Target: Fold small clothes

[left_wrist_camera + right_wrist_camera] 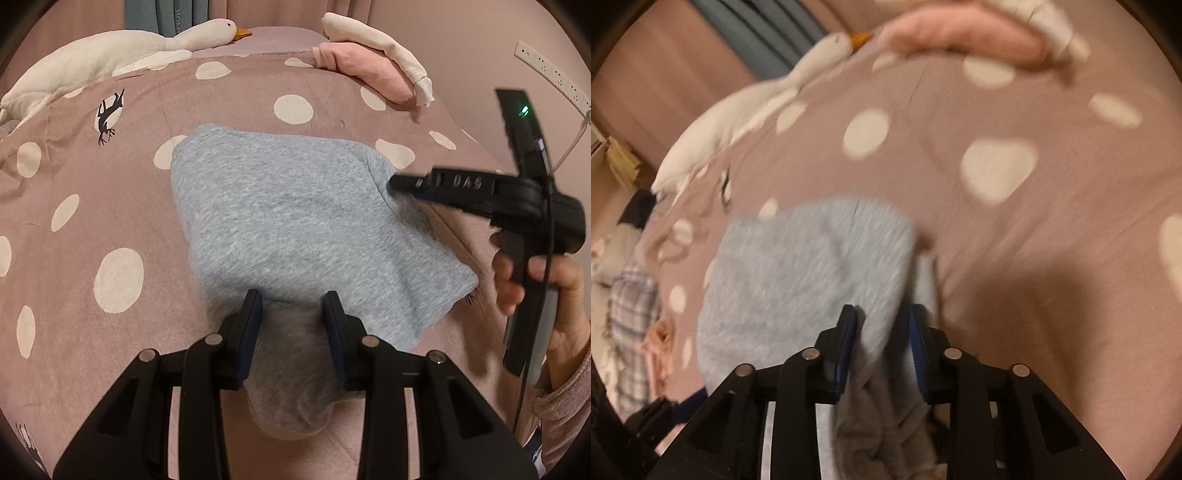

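A small grey knit garment (pixel 295 221) lies folded on the pink polka-dot bedspread (pixel 92 192). My left gripper (pixel 293 302) is at its near edge, with the jaws apart and grey cloth lying between them. My right gripper (pixel 395 182) comes in from the right and touches the garment's far right corner. In the blurred right wrist view the right gripper (pixel 882 314) has its jaws apart with the grey garment (pixel 798 273) bunched between and under them. I cannot tell whether either gripper pinches the cloth.
A white goose plush (pixel 110 51) lies along the back left of the bed. A pink folded garment (pixel 369 70) with a cream one (pixel 373 37) on top sits at the back right. A power strip (pixel 554 74) hangs on the right wall. Plaid cloth (pixel 631 314) lies beside the bed.
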The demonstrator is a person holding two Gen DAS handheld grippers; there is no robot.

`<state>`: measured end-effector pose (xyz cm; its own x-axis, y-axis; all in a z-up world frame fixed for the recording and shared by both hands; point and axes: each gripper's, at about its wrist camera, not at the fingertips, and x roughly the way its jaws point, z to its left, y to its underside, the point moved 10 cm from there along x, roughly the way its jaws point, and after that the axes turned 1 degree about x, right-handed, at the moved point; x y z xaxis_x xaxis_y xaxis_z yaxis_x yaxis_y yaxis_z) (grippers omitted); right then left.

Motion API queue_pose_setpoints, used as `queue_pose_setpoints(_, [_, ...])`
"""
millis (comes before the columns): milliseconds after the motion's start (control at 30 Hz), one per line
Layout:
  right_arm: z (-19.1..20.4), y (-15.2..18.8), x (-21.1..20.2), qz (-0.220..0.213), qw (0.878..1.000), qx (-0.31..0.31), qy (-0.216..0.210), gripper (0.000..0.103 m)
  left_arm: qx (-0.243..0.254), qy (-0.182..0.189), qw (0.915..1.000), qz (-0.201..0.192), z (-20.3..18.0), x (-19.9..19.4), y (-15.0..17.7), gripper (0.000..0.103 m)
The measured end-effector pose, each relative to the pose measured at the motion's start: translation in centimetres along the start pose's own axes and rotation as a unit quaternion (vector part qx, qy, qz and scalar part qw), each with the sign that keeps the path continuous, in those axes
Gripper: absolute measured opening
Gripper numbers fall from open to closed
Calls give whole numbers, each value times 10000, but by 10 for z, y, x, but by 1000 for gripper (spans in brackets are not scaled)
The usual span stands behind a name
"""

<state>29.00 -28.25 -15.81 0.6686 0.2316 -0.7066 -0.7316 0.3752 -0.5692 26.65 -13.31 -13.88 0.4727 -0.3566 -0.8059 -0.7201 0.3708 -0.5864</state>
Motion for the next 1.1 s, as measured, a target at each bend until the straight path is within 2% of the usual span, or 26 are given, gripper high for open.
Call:
queue_pose_setpoints(67, [3,-9,-8,-213,9996,-155,80,28,21,-1,10000,-4,0,0,0,34])
queue_pose_setpoints(133, [14,-17,-11,-367,9987,-341,-27,28,25,-1,10000,-8,0,0,0,34])
queue_pose_setpoints(267, [42,-22,-3,-405,9955,-841,-146,28,65,-10,10000,1,0,1,0,34])
queue_pose_setpoints(367, [49,-15,19,-59,9943,-1064,62,28,86,-26,10000,11,0,1,0,34])
queue_pose_setpoints(433, [39,-5,42,409,9931,-1043,359,28,95,-24,10000,17,0,1,0,34])
queue_pose_setpoints(500, [31,0,50,577,9930,-933,447,28,126,-66,9999,12,-2,1,0,34])
queue_pose_setpoints(600, [24,-4,44,571,9934,-843,525,28,142,-110,9998,22,-2,1,1,34])
queue_pose_setpoints(733, [28,-4,24,336,9910,-1139,625,28,74,-71,9999,26,1,0,1,34])
queue_pose_setpoints(933, [56,17,-8,100,9833,-1800,250,28,89,-125,9999,29,0,1,1,35])
queue_pose_setpoints(1033, [63,32,-14,160,9793,-2015,119,28,71,-127,9999,30,0,1,1,35])
queue_pose_setpoints(1100, [60,43,-16,239,9766,-2128,178,28,61,-128,9999,31,0,1,1,35])
